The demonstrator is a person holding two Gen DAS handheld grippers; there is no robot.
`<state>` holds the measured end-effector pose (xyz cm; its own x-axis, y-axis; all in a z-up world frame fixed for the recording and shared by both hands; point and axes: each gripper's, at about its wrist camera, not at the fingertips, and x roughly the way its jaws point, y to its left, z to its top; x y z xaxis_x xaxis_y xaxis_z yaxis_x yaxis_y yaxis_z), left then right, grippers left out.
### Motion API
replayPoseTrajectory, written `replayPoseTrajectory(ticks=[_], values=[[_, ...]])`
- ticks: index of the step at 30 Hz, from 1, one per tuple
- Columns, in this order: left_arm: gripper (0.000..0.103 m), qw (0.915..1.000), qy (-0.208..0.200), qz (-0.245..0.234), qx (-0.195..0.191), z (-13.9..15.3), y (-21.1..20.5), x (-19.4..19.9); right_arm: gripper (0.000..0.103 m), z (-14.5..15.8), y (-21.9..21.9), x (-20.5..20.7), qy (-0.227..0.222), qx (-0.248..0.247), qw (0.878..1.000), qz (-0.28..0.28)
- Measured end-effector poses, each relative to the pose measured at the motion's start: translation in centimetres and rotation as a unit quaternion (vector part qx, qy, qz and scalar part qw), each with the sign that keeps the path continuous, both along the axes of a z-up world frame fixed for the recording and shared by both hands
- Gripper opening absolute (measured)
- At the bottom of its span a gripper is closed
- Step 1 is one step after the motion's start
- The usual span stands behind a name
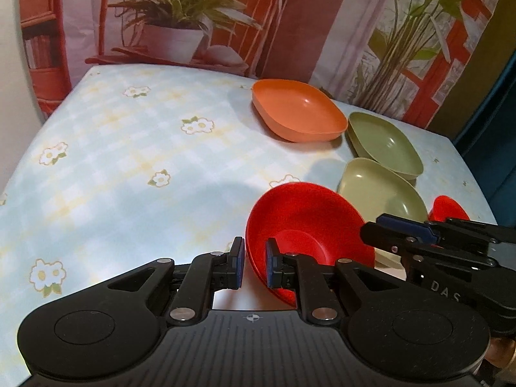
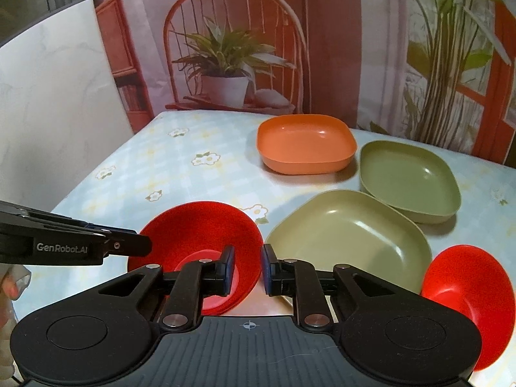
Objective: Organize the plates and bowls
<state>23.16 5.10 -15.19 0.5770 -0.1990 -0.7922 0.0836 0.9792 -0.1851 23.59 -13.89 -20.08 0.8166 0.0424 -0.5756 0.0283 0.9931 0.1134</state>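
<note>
The left tool (image 1: 253, 262) is seen straddling the near-left rim of a tilted red bowl (image 1: 306, 225), its jaws narrow but not plainly clamped. The rim should be seated fully between the pads before lifting. The right tool (image 2: 246, 269) hangs parted and empty just right of that bowl. On the bench (image 2: 135, 177), a second red bowl (image 2: 464, 290) at the near right is judged the nesting target.

Both tongs were matte black with ribbed bases, round hubs, silver rivets and blue pads; the left tongs (image 2: 142, 245) bore white "GenRobot.AI" lettering, the right tongs (image 1: 371, 235) "DAS".
</note>
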Motion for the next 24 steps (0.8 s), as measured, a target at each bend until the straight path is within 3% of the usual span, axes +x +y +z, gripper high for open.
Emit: replayPoseTrajectory(ticks=[2,10,24], values=[[0.022,1.0,-0.009,0.004,0.003,0.4,-0.3,-0.2,0.018,0.2,-0.1,-0.3,-0.005,-0.005,1.0,0.001],[0.023,0.9991,-0.041,-0.006,0.005,1.9,-2.6,-0.7,0.018,0.9,-1.3,-1.5,-0.027,-0.014,1.0,-0.002],[0.023,0.9964,-0.072,-0.044,0.008,3.0,-9.0,-0.8,0.018,0.9,-9.1,-4.9,-0.051,-0.005,0.997,-0.061]])
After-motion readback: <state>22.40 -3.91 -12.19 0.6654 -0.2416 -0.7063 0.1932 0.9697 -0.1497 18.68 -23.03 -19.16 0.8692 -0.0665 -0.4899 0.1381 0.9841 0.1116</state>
